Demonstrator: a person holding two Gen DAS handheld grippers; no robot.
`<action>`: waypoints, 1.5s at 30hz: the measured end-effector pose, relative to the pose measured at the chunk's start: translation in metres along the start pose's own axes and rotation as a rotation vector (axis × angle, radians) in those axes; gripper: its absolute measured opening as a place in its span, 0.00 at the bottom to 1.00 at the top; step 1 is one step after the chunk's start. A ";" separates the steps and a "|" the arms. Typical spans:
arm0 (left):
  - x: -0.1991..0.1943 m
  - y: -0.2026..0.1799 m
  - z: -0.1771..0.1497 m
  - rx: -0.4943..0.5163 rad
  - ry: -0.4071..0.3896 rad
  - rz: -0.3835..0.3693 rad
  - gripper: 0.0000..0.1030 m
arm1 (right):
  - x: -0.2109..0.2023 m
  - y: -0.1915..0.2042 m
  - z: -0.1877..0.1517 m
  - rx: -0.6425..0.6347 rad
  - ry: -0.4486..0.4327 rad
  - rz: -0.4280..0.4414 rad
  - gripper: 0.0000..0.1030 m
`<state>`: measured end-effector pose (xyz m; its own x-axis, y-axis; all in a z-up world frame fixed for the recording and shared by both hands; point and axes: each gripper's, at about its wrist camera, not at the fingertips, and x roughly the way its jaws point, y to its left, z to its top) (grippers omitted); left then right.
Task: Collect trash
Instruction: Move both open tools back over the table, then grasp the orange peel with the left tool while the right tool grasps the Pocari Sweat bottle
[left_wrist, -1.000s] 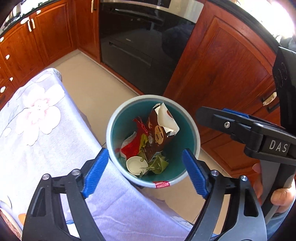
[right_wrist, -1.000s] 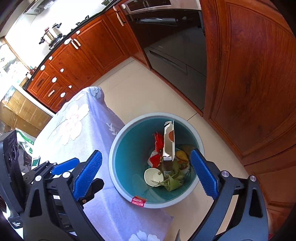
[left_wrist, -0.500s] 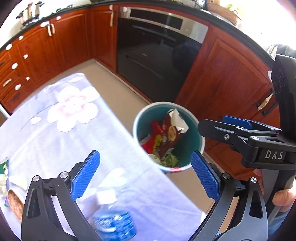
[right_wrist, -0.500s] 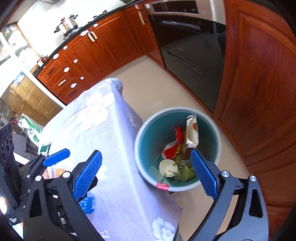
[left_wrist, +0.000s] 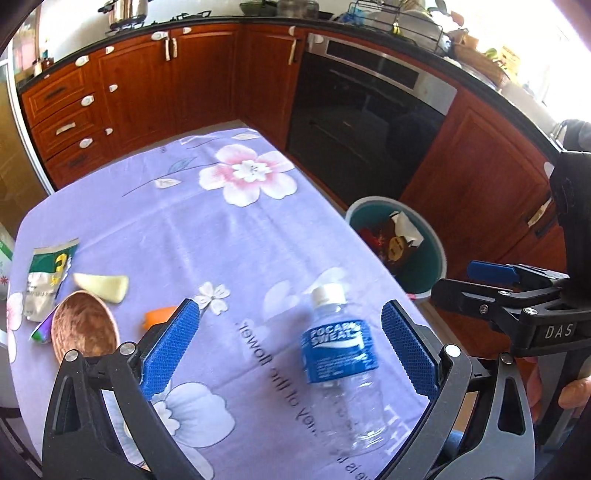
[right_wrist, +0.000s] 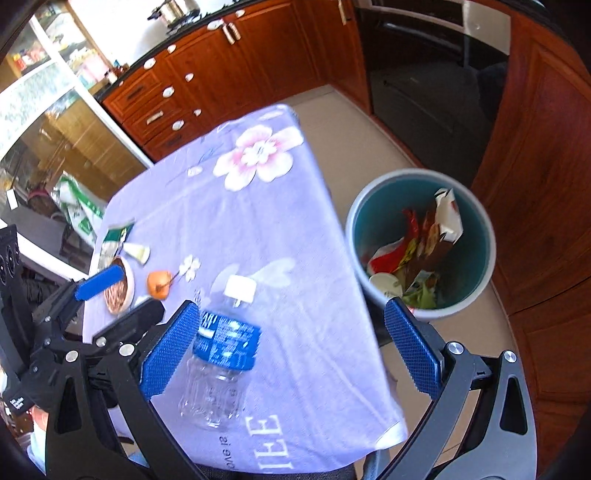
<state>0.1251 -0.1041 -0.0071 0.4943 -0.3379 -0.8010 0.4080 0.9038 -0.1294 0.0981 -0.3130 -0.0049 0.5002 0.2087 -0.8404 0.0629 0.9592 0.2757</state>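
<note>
On the tablecloth (left_wrist: 229, 236): one bottle (left_wrist: 340, 350), one wrapper (left_wrist: 48, 273) | one bin (right_wrist: 421, 243) | left claw (left_wrist: 291, 347) spread | right claw (right_wrist: 291, 347) spread

Left gripper (left_wrist: 295, 347) open above the table (left_wrist: 207, 229). Bottle (left_wrist: 341, 363) lies between its fingers, cap toward the bin (left_wrist: 432, 266). Wrapper (left_wrist: 48, 273) and bowl (left_wrist: 83, 326) at left.

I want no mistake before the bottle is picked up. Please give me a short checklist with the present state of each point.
1. Left tongs open: ok.
2. Right tongs open and empty: ok.
3. Plastic bottle lying between the left fingers, not yet touched: ok.
4. Bottle cap on: ok.
5. Trash bin has room above its trash: ok.
6. Bottle empty: cannot tell.
</note>
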 end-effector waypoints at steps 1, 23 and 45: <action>-0.003 0.006 -0.006 0.003 -0.003 0.011 0.96 | 0.004 0.005 -0.004 -0.002 0.013 0.002 0.93; 0.010 0.090 -0.073 -0.137 0.076 0.055 0.96 | 0.087 0.046 -0.044 -0.005 0.214 0.047 0.93; 0.058 0.100 -0.035 -0.121 0.143 0.058 0.63 | 0.078 0.041 -0.017 -0.119 0.066 0.034 0.68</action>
<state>0.1678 -0.0239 -0.0864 0.3966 -0.2515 -0.8829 0.2823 0.9485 -0.1434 0.1256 -0.2538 -0.0669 0.4419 0.2498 -0.8616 -0.0576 0.9664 0.2506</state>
